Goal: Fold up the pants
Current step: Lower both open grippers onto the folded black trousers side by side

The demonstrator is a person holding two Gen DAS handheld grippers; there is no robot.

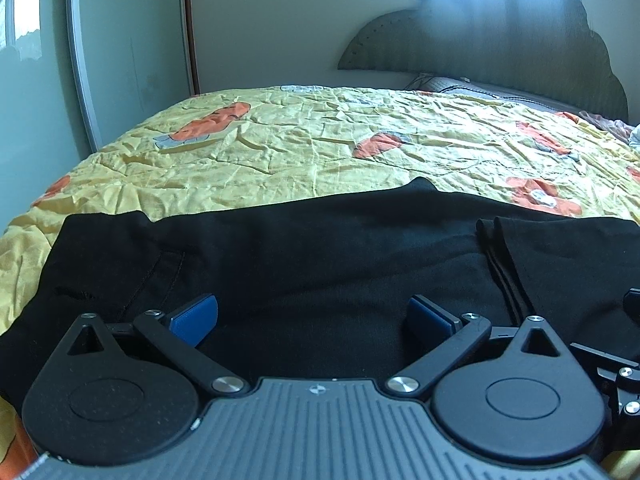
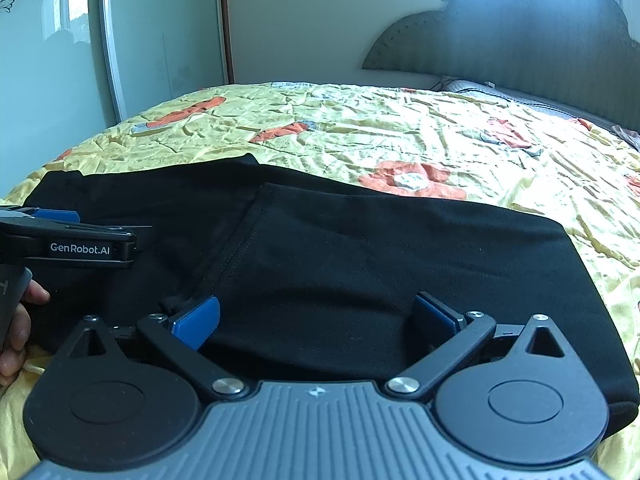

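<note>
Black pants (image 1: 320, 252) lie flat across the near part of a bed, folded lengthwise, with a folded-over layer on their right part (image 2: 400, 256). My left gripper (image 1: 312, 318) is open, its blue pads wide apart just above the pants' near edge, holding nothing. My right gripper (image 2: 316, 320) is open too, low over the folded layer near its stitched hem (image 2: 244, 240). The left gripper also shows from the side in the right wrist view (image 2: 72, 240), at the far left over the pants.
The bed has a wrinkled yellow quilt (image 1: 320, 144) with orange flowers. A dark scalloped headboard (image 1: 500, 48) and a pillow (image 1: 460, 86) stand at the far right. A mirrored wardrobe door (image 1: 128, 40) is at the left.
</note>
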